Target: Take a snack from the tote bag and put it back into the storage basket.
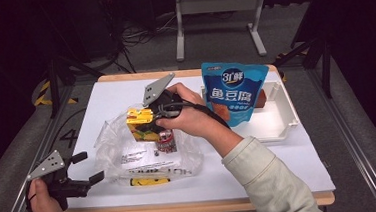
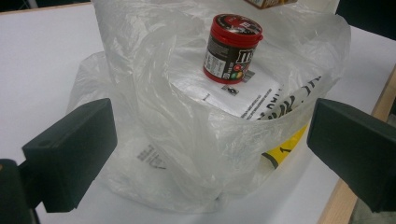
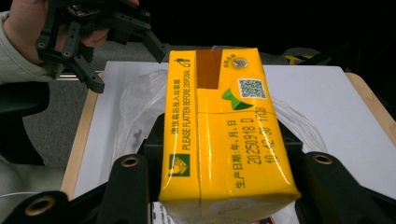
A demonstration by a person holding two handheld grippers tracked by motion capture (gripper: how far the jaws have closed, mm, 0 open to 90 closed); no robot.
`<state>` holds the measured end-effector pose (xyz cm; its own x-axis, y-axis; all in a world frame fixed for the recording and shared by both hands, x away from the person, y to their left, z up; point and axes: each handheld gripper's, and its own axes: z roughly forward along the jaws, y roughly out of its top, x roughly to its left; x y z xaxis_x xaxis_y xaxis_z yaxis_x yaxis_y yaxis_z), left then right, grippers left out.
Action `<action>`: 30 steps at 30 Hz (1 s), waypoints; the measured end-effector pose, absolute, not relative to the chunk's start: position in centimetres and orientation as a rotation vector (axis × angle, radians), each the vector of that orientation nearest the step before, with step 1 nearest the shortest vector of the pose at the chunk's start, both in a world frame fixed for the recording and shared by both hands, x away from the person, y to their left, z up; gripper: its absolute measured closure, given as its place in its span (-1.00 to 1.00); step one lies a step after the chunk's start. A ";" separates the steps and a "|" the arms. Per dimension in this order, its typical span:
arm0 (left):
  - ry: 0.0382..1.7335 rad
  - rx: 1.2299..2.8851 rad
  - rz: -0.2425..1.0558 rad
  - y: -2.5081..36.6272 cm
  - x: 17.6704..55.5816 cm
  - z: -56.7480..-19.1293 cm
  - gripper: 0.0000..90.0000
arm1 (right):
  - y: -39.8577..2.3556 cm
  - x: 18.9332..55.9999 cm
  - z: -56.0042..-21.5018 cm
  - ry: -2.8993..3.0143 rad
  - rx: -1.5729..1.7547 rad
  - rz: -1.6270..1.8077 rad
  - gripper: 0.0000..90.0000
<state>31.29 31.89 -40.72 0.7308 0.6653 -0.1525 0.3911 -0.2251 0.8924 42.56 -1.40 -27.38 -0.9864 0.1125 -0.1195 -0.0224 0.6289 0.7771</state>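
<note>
right gripper [image 3: 219, 163]: clenched on yellow rectangular juice carton [image 3: 219, 126], above clear plastic bag [image 1: 149, 154] | left gripper [image 2: 205, 154]: jaws apart, grasping nothing

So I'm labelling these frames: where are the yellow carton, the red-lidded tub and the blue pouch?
yellow carton [image 3: 224, 126], right gripper view, its top face.
red-lidded tub [image 2: 231, 49], left gripper view, its side label.
blue pouch [image 1: 235, 95], high view, its printed front.
</note>
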 end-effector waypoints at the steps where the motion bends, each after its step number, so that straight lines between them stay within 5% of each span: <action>1: 0.821 1.850 0.315 31.9 31.3 -40.7 -0.95 | -1.7 42.5 -27.2 2.689 0.081 1.289 0.20; 30: 0.819 1.854 0.318 31.8 31.4 -40.7 -0.95 | -9.5 42.6 -25.2 2.653 0.168 1.245 0.20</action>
